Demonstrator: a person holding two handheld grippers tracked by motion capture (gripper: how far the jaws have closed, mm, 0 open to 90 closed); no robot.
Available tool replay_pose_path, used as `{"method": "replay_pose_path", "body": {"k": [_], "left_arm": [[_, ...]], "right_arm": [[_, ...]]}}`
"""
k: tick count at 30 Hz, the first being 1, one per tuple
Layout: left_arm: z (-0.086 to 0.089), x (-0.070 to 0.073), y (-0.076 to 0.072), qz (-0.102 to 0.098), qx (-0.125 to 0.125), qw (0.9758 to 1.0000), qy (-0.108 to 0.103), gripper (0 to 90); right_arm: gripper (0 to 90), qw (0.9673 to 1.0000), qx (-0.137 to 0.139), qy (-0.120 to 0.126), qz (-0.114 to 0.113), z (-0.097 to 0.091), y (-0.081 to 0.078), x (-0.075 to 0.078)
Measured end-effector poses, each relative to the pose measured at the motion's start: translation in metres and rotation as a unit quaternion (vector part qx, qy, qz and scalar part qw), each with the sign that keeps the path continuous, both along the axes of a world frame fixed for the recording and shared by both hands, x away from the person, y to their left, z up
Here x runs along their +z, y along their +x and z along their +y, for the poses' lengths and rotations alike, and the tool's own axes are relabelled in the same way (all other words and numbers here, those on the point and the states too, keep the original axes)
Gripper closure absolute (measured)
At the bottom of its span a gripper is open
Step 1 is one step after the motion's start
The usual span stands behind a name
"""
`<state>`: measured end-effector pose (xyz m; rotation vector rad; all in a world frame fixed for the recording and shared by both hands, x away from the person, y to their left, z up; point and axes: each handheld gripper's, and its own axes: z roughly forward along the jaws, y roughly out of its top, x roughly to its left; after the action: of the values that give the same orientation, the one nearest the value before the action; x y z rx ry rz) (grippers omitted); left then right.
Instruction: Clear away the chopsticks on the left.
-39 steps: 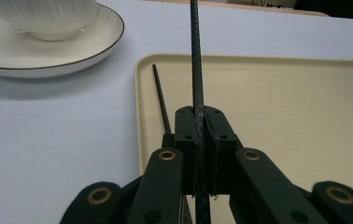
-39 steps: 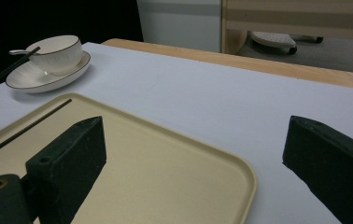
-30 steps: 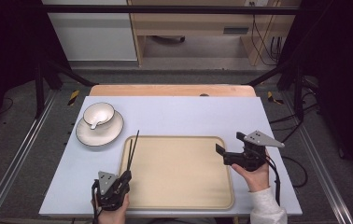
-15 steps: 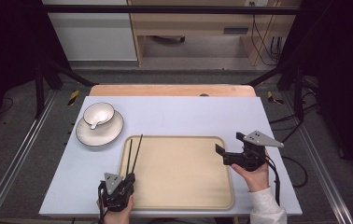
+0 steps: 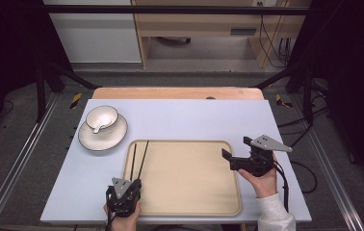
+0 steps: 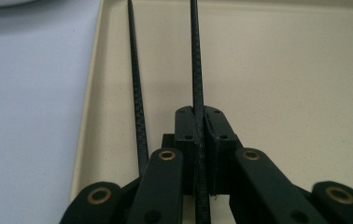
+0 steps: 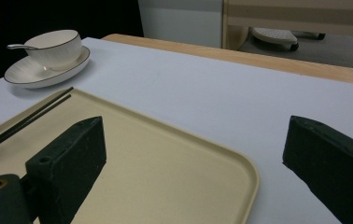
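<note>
Presently your left gripper (image 5: 131, 185) sits at the near-left corner of the beige tray (image 5: 194, 202), its jaws closed tight on one black chopstick (image 6: 196, 70); in the left gripper view that stick is pinched between the two pads and runs straight ahead over the tray floor; the second chopstick (image 6: 136, 84) lies just beside it on the left, close along the tray's raised left rim, outside the jaws. From above the pair (image 5: 139, 159) reads as two thin dark lines, near parallel, reaching from the gripper toward the tray's far-left corner; whether the held stick rests on the tray or is lifted off it cannot be told.

Your right gripper (image 5: 229, 160) hovers at the tray's right edge with its jaws spread wide and nothing between them; in the right gripper view the two black pads (image 7: 72, 154) stand well apart over the tray's corner and the pale blue table (image 5: 194, 120).

A white bowl (image 5: 101, 118) with a spoon (image 7: 18, 46) in it stands on a saucer (image 5: 104, 139) at the table's far left, apart from the tray.
</note>
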<state>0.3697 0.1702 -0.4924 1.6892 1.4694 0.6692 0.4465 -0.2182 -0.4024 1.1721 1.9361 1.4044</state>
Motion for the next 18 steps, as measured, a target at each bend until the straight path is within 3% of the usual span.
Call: {"method": "replay_pose_path", "body": {"k": [18], "left_arm": [[-0.0023,0.0025,0.0019,0.008,-0.005,0.9999,0.011,82.4]], "right_arm": [[6.2,1.0,0.0,-0.003,0.0,0.0004,0.0003,-0.0005]]}}
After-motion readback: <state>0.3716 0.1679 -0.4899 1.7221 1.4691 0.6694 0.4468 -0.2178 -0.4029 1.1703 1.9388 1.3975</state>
